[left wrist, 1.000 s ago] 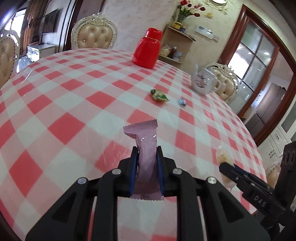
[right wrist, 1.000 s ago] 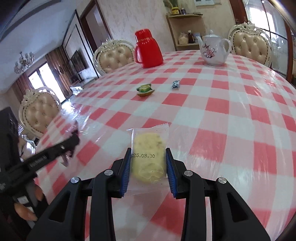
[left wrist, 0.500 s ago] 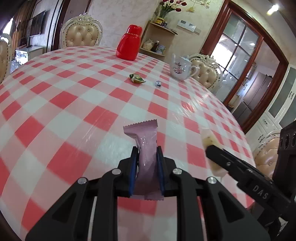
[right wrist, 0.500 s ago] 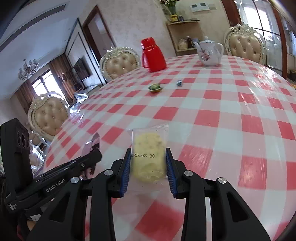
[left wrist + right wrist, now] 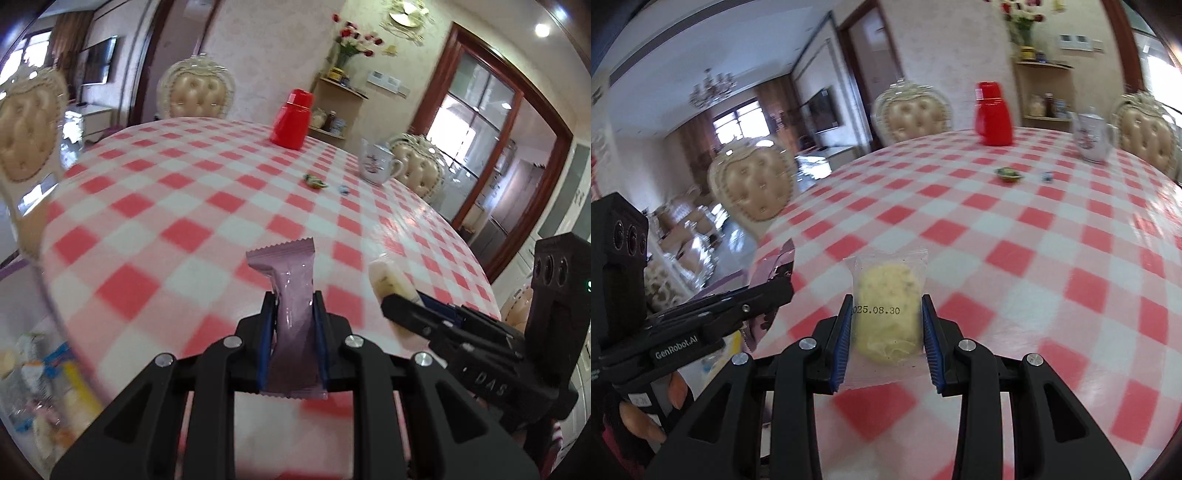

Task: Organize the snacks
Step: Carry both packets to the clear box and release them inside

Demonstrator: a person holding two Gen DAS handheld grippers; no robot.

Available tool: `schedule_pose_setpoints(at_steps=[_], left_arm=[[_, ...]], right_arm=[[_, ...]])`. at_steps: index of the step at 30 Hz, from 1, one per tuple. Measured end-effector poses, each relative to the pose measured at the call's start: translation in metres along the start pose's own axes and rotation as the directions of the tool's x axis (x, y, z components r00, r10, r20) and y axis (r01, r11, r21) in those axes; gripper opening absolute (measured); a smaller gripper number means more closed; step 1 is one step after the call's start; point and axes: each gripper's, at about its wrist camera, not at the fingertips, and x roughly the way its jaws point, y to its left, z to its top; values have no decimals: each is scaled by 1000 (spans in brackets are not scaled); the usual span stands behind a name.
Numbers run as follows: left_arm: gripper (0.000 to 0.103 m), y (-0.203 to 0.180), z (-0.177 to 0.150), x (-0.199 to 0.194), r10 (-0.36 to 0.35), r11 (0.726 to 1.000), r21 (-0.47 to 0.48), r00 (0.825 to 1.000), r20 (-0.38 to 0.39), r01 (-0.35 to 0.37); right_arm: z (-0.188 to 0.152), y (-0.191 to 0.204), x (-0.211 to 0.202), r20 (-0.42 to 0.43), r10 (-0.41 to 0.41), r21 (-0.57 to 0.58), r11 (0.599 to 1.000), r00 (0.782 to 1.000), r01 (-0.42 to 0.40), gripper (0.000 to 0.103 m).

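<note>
Two fingers pairs clamped: left gripper [image 5: 293, 332] on glossy purple wrapper [image 5: 291, 314], right gripper [image 5: 884, 325] on clear-bagged round cookie [image 5: 888, 314].

Both wrist views low, facing across shared checked table [image 5: 192, 236]

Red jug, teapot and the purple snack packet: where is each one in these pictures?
Red jug [image 5: 290, 123]: left wrist view, middle of its body.
Teapot [image 5: 1092, 138]: right wrist view, its white belly.
Purple packet [image 5: 293, 295]: left wrist view, wrapper just above the jaws.
</note>
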Motion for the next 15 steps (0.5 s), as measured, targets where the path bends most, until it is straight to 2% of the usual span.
schedule_pose_setpoints(at_steps=[5,9,11,15], left_arm=[[20,50,-12,-36,80,996,-42,996,27,-79],[20,89,-21,-62,156,986,-71,987,43,-153],[20,105,-24,-70,179,981,-88,983,40,-175],[20,142,-35,-89,244,963,-122,970,16,-241]], right_arm=[[-9,45,11,-39,75,-57,995,996,-78,35],[-16,86,26,-89,138,-112,983,986,-147,35],[-21,108,34,-121,168,-143,972,978,-184,35],[-30,153,62,-223,241,-180,942,944,-283,35]])
